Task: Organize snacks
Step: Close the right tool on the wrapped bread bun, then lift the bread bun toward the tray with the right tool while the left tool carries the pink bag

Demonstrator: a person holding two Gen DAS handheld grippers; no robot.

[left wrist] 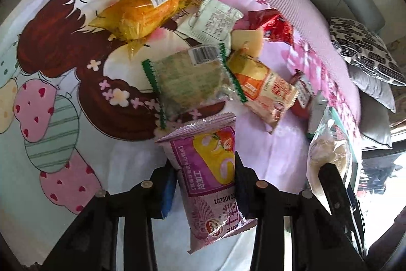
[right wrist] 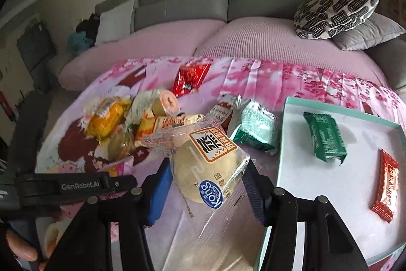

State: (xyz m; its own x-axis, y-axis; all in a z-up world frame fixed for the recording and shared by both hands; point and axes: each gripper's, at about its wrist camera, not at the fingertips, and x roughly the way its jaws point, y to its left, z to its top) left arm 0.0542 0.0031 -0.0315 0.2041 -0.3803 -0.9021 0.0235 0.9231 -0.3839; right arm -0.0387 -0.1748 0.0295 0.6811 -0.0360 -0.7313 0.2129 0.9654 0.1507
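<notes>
Soft daylight; fisheye-warped edges; slight blur

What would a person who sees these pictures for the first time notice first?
Most striking is that each gripper holds a snack: the left gripper grips a purple cake-roll packet, and the right gripper grips a clear-wrapped pale round bun. Behind them, a colourful heap of snack packets lies on the pink cartoon-print sheet. On the right, a white tray with a teal rim holds a green packet and a red packet.

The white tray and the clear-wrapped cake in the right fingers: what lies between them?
In the right wrist view, a green foil packet lies on the pink cloth between the clear-wrapped cake and the white tray, beside its rim.
</notes>
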